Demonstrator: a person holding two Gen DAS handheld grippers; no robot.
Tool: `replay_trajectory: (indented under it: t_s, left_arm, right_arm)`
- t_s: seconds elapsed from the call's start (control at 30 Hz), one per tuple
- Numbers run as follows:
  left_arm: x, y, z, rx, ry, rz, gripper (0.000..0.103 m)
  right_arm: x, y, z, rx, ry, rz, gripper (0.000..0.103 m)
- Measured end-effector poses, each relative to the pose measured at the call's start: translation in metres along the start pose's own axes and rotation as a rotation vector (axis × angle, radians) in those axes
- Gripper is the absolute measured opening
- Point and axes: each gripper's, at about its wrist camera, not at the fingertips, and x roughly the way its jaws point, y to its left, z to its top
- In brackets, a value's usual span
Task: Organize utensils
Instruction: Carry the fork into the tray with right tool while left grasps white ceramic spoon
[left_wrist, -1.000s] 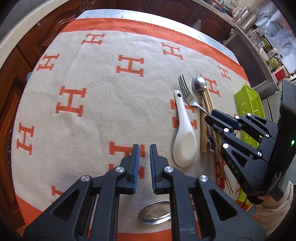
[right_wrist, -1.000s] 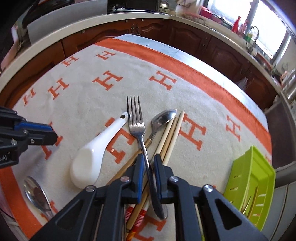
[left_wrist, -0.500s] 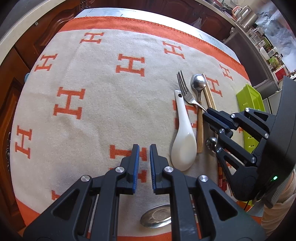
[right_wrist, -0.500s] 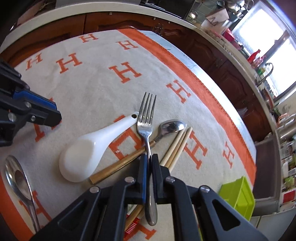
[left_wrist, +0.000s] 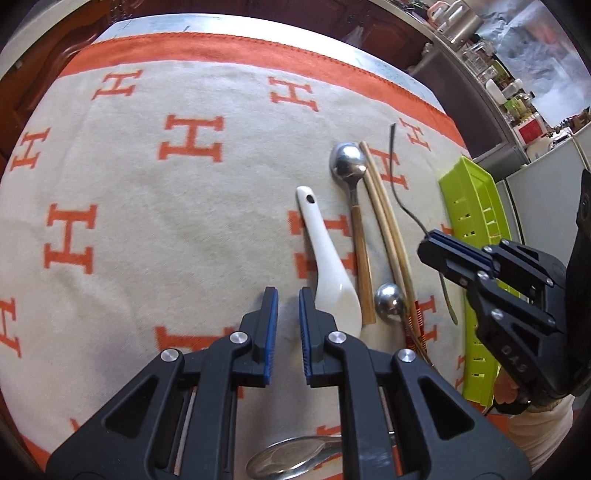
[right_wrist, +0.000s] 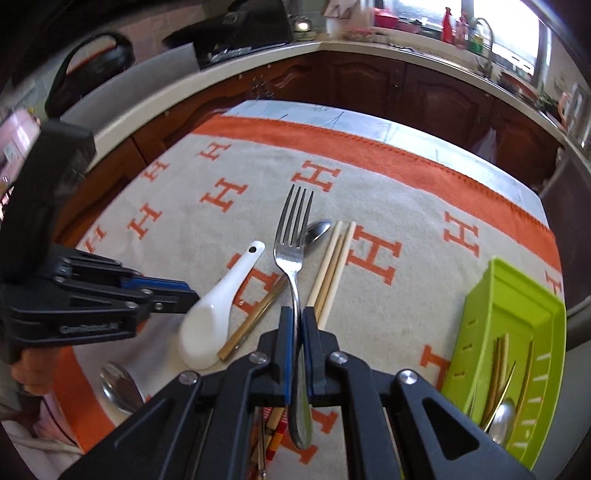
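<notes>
1. Fork (right_wrist: 293, 251) is clamped by its handle between the blue pads of your right gripper (right_wrist: 295, 321), tines pointing away from you and raised clear of the blanket (right_wrist: 406, 206); from the left wrist view it shows only as a thin dark edge (left_wrist: 397, 173).
2. Your right gripper's fingers are closed tight on that handle, whose rounded end hangs out behind the pads.
3. Your left gripper (left_wrist: 284, 306) holds nothing; its pads stand a small gap apart, low over the blanket just beside the bowl of the white ceramic spoon (left_wrist: 328, 258).
4. On the blanket you have, side by side: the white ceramic spoon, a wooden-handled metal spoon (left_wrist: 352, 192) and a pair of pale chopsticks (left_wrist: 388, 229), all lying roughly parallel.
5. A steel ball end (left_wrist: 388, 300) lies near the wooden handle's tip, beside the chopsticks; you cannot tell what it belongs to.
6. Another metal spoon (right_wrist: 120, 384) lies at the near edge, under your left gripper.
7. Your green tray (right_wrist: 517, 295) sits at the right edge of the blanket, with a spoon and some gold-coloured utensils (right_wrist: 498, 369) in it.
</notes>
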Motion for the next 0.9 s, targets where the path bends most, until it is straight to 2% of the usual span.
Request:
replay_trajectory:
  t_s: [0.23, 0.33, 0.37, 0.4, 0.6, 0.9]
  left_arm:
    - [0.0, -0.001, 0.005, -0.036, 0.008, -0.076, 0.011]
    - [-0.005, 0.005, 0.006, -0.076, -0.012, -0.136, 0.027]
    - [-0.007, 0.007, 0.005, -0.089, -0.02, -0.154, 0.036]
    - [-0.01, 0.008, 0.005, -0.099, -0.029, -0.169, 0.039]
    - [-0.01, 0.005, 0.005, -0.102, -0.034, -0.183, 0.039]
    - [0.006, -0.022, -0.006, -0.025, -0.008, -0.129, 0.039]
  right_arm:
    - [-0.035, -0.019, -0.011, 0.108, -0.085, 0.034, 0.004]
    - [-0.054, -0.03, -0.018, 0.159, -0.127, 0.034, 0.004]
    - [-0.059, -0.035, -0.021, 0.177, -0.138, 0.033, 0.004]
    - [-0.066, -0.04, -0.025, 0.199, -0.151, 0.029, 0.004]
    - [-0.088, -0.078, -0.053, 0.323, -0.177, -0.03, 0.004]
    - [-0.084, -0.12, -0.103, 0.513, -0.115, -0.056, 0.005]
